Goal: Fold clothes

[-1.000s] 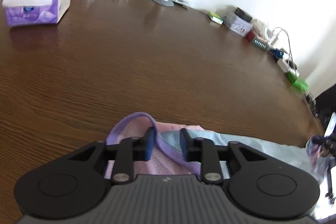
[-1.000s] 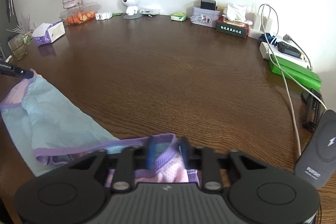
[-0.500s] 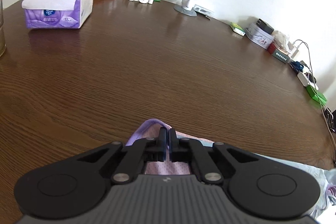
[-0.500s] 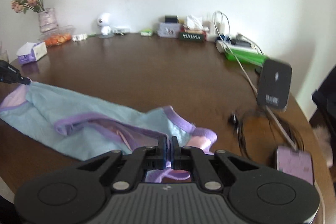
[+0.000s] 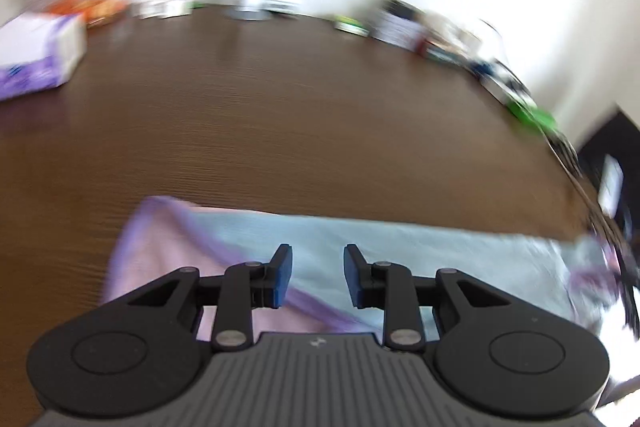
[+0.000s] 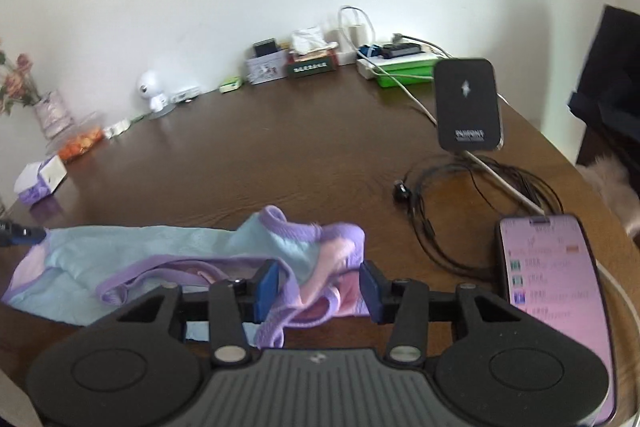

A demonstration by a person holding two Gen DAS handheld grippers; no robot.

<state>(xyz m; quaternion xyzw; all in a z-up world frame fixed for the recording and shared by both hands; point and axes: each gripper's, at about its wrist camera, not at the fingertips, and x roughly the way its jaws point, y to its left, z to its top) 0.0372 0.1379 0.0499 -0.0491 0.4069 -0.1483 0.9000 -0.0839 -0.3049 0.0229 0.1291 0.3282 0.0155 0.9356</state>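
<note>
A light blue garment (image 6: pixel 120 251) with purple trim and a pink lining lies stretched across the brown table (image 6: pixel 280 155). Its right end is bunched up. My right gripper (image 6: pixel 319 291) hovers over that bunch; its jaws are opening and the fabric lies loose between the blue pads (image 6: pixel 268 287). The left wrist view is blurred by motion. There my left gripper (image 5: pixel 318 275) is above the garment (image 5: pixel 400 247) near its pink and purple corner, jaws opening, pads off the cloth. A left fingertip (image 6: pixel 24 233) shows at the garment's far left end.
A lit phone (image 6: pixel 556 307) lies at the right edge, beside tangled black cables (image 6: pixel 460 195) and a black charger stand (image 6: pixel 468 105). A purple tissue box (image 6: pixel 40 181), a snack bowl (image 6: pixel 80 145), a vase (image 6: pixel 52 115) and small boxes line the far rim.
Both grippers were shut on the garment's purple trim and now stand open. The garment has dropped onto the table, its right end in a heap. The left view has pulled back.
</note>
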